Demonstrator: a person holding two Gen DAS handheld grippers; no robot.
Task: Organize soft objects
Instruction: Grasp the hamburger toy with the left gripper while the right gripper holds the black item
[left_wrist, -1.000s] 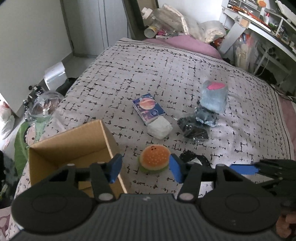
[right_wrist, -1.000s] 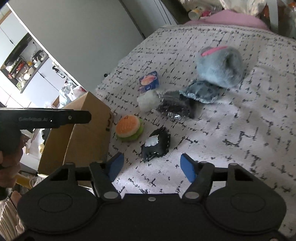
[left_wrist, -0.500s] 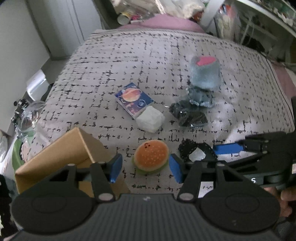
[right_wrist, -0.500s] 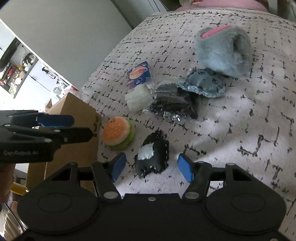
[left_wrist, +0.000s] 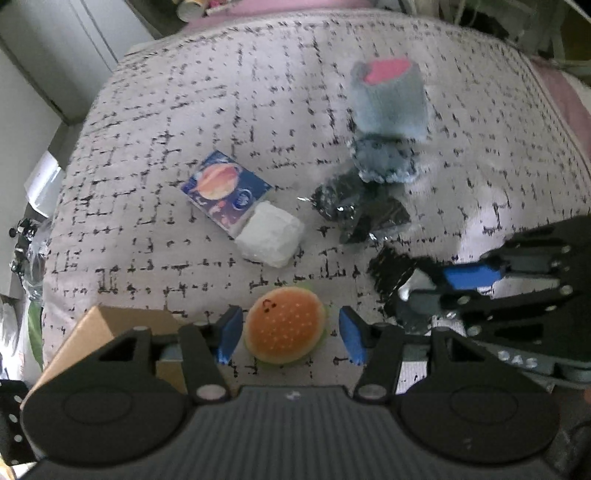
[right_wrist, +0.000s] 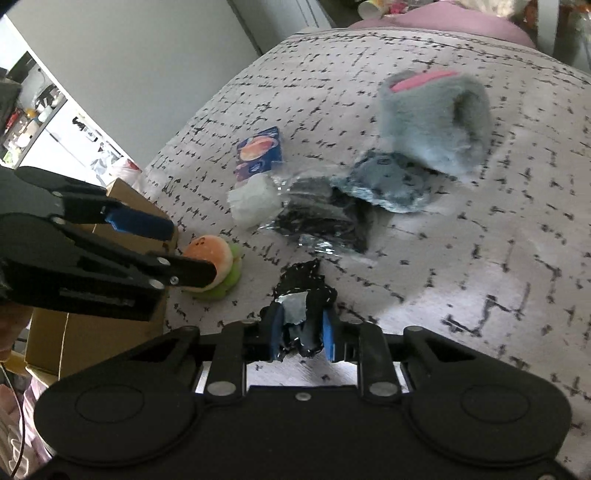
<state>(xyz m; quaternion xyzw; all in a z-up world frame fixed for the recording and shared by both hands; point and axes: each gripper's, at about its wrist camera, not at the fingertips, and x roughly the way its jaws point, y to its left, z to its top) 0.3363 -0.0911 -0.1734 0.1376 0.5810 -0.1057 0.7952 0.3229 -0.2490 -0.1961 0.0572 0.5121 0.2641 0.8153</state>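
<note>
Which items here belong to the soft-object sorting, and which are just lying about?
Job: burger plush between the open left gripper; black pouch in the right gripper; grey plush; cardboard box.

Lying about: planet-print packet; paper cup.

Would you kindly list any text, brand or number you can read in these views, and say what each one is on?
Nothing can be read with confidence.
Right gripper: pale lettering on its body, blurred and partly cut off.
Blue planet-print packet: a small round logo, too small to read.
Burger plush: a small dark mark, not text.
</note>
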